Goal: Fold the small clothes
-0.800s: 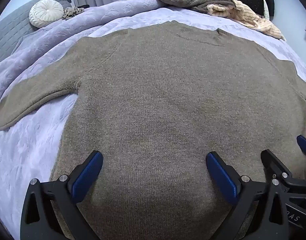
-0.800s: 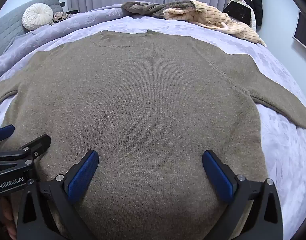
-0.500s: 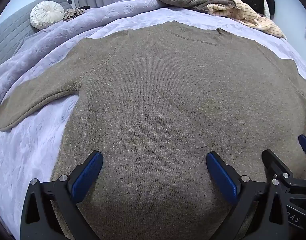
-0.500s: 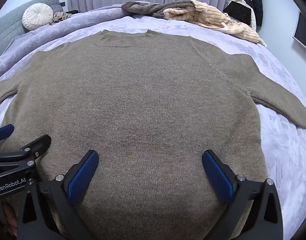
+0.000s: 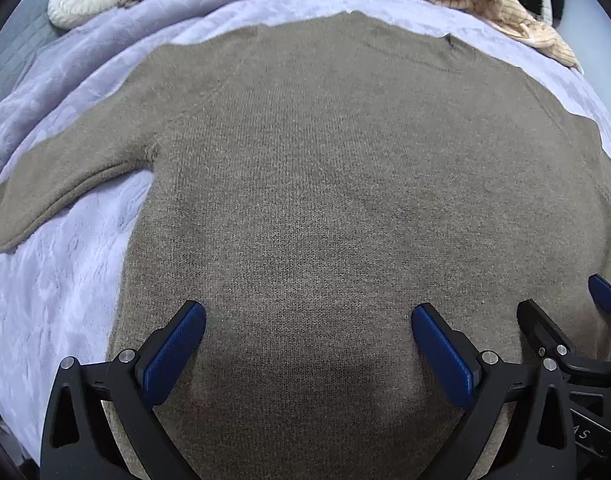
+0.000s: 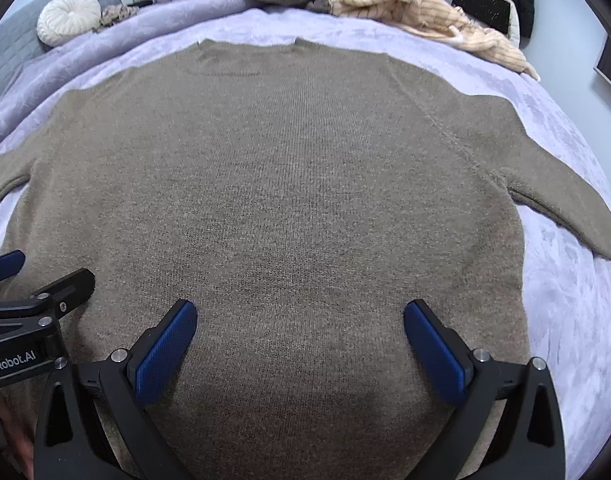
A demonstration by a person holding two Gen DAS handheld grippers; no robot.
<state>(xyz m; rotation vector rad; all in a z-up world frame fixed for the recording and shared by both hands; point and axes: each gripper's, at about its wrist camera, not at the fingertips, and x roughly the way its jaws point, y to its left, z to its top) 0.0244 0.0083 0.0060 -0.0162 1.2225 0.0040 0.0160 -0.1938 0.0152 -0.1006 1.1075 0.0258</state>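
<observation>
sweater (image 5: 345,200) spread flat on bed (image 5: 65,272) | left gripper (image 5: 307,350) and right gripper (image 6: 299,346) both spread wide, holding nothing | soft, limp, probably light knit | best pinched at hem corners or sleeve ends

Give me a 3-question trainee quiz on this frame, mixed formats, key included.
1. True or false: the sweater lies spread flat on the bed with both sleeves out to the sides.
2. Multiple choice: the left gripper is A) shut on the hem, B) open over the sweater, C) holding a sleeve.
3. Fill in: the round white cushion sits at the bed's far ____ corner in the right wrist view.

Key: 1 true; 2 B; 3 left.
</observation>
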